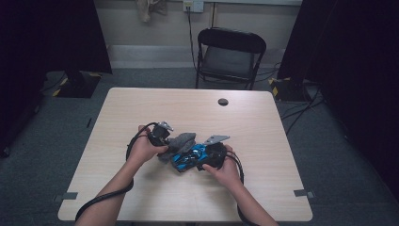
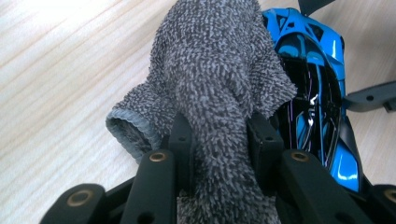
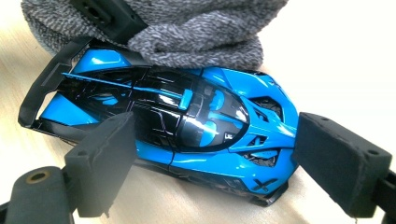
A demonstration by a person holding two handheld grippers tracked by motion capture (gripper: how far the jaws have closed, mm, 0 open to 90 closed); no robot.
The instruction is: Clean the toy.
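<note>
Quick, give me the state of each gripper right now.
Left gripper: shut on the grey cloth.
Right gripper: open, its jaws standing on either side of the blue toy car, not clamping it.

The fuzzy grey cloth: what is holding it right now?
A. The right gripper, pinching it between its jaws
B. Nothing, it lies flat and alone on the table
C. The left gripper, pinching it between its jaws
C: in the left gripper view the fuzzy grey cloth is squeezed between the left gripper jaws, beside the shiny blue and black toy car.
</note>
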